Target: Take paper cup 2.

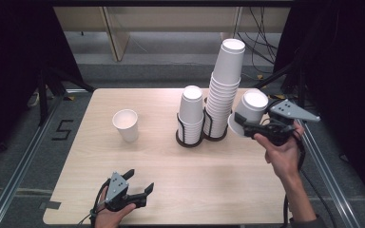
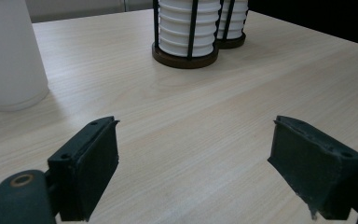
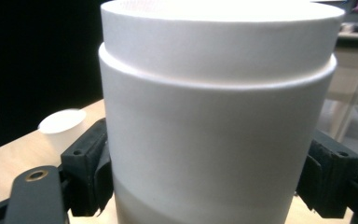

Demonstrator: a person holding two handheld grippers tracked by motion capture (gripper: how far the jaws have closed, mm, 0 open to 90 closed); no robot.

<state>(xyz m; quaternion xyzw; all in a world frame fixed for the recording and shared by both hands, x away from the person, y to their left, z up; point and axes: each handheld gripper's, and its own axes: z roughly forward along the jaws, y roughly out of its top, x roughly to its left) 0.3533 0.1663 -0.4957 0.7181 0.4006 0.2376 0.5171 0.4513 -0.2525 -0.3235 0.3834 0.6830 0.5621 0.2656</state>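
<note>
My right gripper [image 1: 243,124] clamps an upturned white paper cup [image 1: 249,111], its black jaws pressed on either side of the smooth matte wall; in the right gripper view the cup [image 3: 214,140] shows a stepped ridge near its base end, so it may be two cups nested, though I cannot tell for sure. I hold it above the table's right edge, just beside the tall stack [image 1: 224,90], tilted with its flat base up and leaning toward the stacks, my right hand [image 1: 283,156] raised with the wrist bent and the forearm coming up from the lower right. My left gripper [image 1: 140,183] sits low near the table's near edge, its jaws apart with nothing between them, only bare pale wood-grain table [image 2: 242,93] showing in the gap; my left hand [image 1: 111,216] lies flat behind it. Two round dark holders with thin black wire uprights stand touching each other at the middle: the short stack [image 1: 191,116] and the tall one, both of ribbed upside-down cups, too many to count. One single cup [image 1: 126,124] stands upright and open, well apart to the left.
</note>
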